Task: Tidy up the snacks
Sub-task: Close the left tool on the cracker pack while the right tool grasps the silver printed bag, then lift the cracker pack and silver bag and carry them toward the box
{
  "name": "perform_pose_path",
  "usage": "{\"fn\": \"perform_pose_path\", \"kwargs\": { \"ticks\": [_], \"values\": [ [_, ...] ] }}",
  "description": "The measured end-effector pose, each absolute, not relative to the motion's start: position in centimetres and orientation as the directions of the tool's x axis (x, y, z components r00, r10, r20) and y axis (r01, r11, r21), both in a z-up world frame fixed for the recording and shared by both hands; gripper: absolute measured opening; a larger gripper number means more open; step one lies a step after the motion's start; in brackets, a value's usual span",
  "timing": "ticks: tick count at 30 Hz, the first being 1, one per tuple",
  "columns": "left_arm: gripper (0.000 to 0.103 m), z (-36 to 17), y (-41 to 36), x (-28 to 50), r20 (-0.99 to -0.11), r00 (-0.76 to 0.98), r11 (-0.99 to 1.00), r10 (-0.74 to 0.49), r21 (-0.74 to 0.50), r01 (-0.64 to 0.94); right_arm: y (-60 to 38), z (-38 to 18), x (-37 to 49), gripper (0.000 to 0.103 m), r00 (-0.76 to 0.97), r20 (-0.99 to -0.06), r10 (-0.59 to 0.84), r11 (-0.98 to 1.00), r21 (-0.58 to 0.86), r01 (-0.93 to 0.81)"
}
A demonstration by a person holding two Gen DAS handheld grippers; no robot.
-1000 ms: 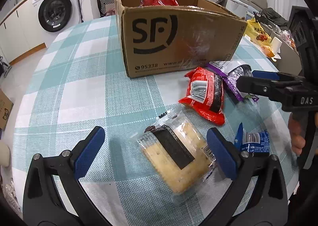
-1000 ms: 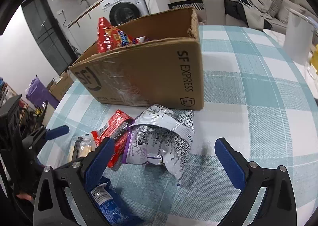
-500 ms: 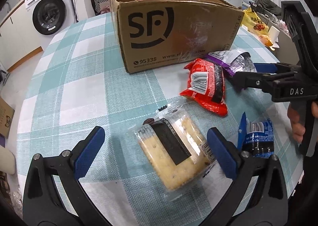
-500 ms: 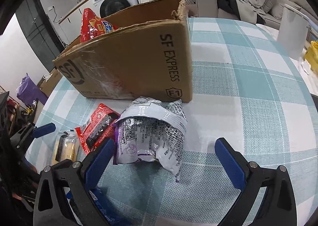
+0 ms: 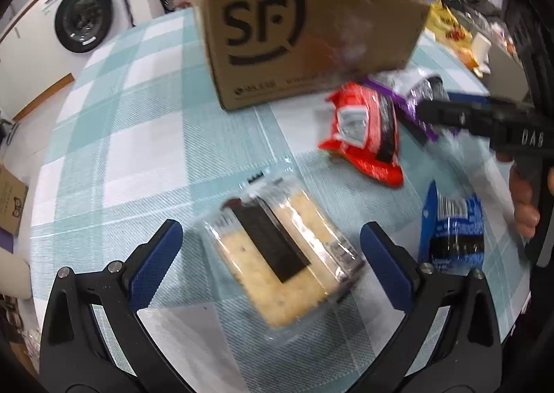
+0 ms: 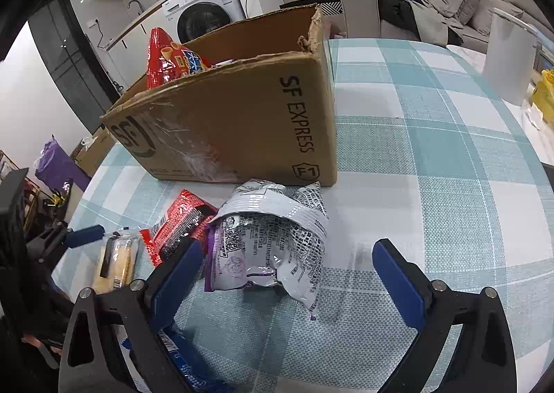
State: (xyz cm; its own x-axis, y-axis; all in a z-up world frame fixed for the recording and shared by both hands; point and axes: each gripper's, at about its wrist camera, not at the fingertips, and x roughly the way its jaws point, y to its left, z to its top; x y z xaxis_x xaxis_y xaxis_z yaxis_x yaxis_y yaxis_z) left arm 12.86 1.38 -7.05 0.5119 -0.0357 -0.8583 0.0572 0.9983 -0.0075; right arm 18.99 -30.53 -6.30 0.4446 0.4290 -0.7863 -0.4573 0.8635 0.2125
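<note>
On the checked table [image 6: 432, 157] stands the cardboard box [image 6: 242, 126] holding a red bag [image 6: 166, 57], before it the silver packet [image 6: 270, 247] between the wide-open right gripper [image 6: 287, 275], apparently untouched, and the cracker pack [image 5: 280, 254] between the open left gripper [image 5: 270, 261].

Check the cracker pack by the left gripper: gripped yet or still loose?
Loose. The cracker pack lies flat on the tablecloth between the left gripper's wide-open fingers, neither pad touching it.
</note>
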Motion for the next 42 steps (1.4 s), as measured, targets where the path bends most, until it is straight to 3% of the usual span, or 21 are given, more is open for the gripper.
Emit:
{"fn": "perform_pose_path", "kwargs": {
  "ticks": [7, 10, 14, 19, 42],
  "values": [
    [0.1, -7.3, 1.4, 12.8, -0.858, 0.51, 0.997, -0.057, -0.023, 0.074, -30.5, -6.4, 19.2, 0.083, 0.429, -0.773, 0.468, 0.852, 0.266, -0.451],
    [0.091, -7.1, 1.1, 12.6, -0.853, 0.516, 0.994, -0.078, -0.028, 0.103, -30.4, -6.5, 19.2, 0.073, 0.423, -0.77, 0.478, 0.846, 0.274, -0.458],
    [0.071, -6.7, 0.7, 12.1, -0.841, 0.533, 0.991, -0.097, -0.032, 0.131, -30.4, -6.5, 19.2, 0.062, 0.417, -0.766, 0.489, 0.838, 0.28, -0.468],
    [0.058, -6.3, 0.9, 11.8, -0.83, 0.547, 0.991, -0.106, -0.043, 0.127, -30.6, -6.4, 19.0, 0.052, 0.426, -0.762, 0.488, 0.837, 0.27, -0.476],
    [0.057, -3.1, 2.2, 10.9, -0.744, 0.648, 0.987, -0.162, -0.128, 0.1, -32.6, -2.8, 17.9, 0.048, 0.471, -0.685, 0.556, 0.807, 0.307, -0.505]
  ]
}}
